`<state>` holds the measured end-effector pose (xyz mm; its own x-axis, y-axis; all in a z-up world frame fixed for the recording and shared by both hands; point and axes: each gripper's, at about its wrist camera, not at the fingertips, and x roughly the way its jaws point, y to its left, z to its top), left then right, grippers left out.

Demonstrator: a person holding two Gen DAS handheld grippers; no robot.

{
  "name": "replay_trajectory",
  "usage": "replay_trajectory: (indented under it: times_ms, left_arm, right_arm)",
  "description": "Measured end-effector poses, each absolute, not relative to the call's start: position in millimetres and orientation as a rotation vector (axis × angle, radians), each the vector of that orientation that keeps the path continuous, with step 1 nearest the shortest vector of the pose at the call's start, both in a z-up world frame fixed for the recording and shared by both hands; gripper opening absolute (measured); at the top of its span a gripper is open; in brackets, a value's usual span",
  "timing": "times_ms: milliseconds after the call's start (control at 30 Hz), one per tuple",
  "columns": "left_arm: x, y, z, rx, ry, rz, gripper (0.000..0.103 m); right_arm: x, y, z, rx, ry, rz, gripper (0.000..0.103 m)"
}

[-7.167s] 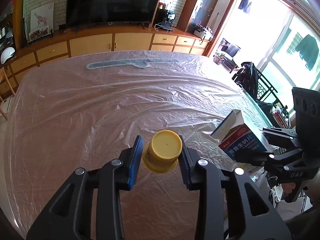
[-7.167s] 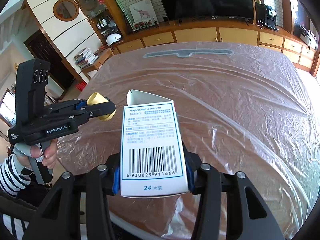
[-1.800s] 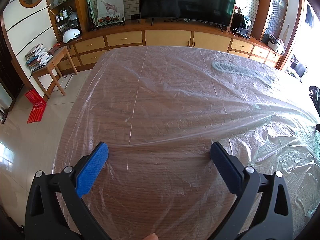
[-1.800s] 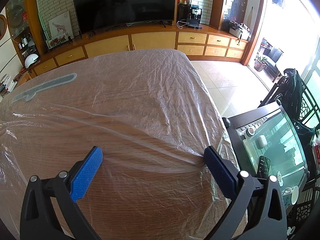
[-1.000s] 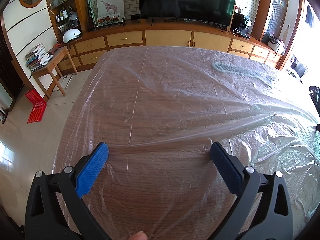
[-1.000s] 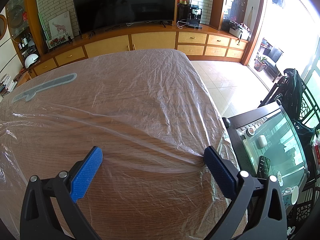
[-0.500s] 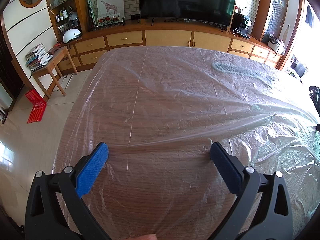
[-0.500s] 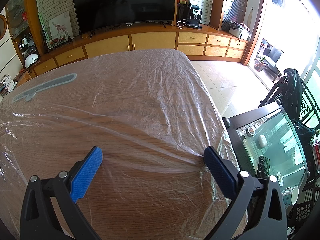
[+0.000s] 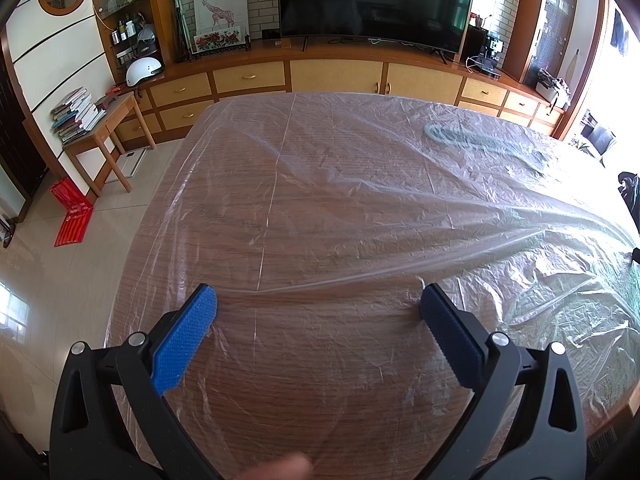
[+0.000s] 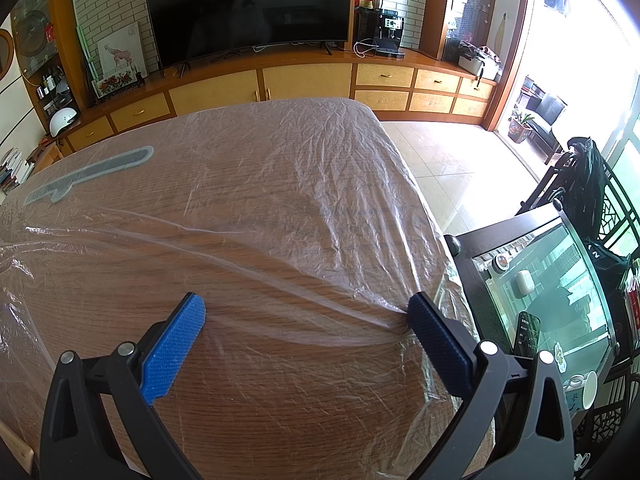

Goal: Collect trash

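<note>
My left gripper (image 9: pixel 318 300) is open wide and empty, low over the near edge of the wooden table (image 9: pixel 320 216), which is covered with clear plastic film. My right gripper (image 10: pixel 306 308) is also open wide and empty, low over the table (image 10: pixel 240 208) near its right edge. No trash item shows in either view. A flat grey-blue shape (image 9: pixel 480 142) lies under the film at the far side; it also shows in the right wrist view (image 10: pixel 88 174).
A TV (image 9: pixel 376 0) and a long wooden cabinet (image 9: pixel 336 76) stand behind the table. A small side table with books (image 9: pixel 92 120) is at the left. A glass-topped dark stand (image 10: pixel 548 280) sits close to the table's right edge.
Since 7.2 s ago both grippers have let go of the yellow cup and the medicine box and now point at other parts of the table. Over the last second nothing has moved.
</note>
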<state>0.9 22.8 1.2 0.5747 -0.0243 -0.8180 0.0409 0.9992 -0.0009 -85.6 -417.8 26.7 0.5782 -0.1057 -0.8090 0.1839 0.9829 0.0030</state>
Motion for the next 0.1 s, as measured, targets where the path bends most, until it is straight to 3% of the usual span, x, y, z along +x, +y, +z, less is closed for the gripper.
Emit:
replay_trajectory:
  times_ms: [100]
  left_arm:
    - [0.9,22.9,1.2,0.019,0.958,-0.038,0.102]
  right_arm:
    - [-85.6,-417.8,26.7,0.090,0.939,-0.170,0.099]
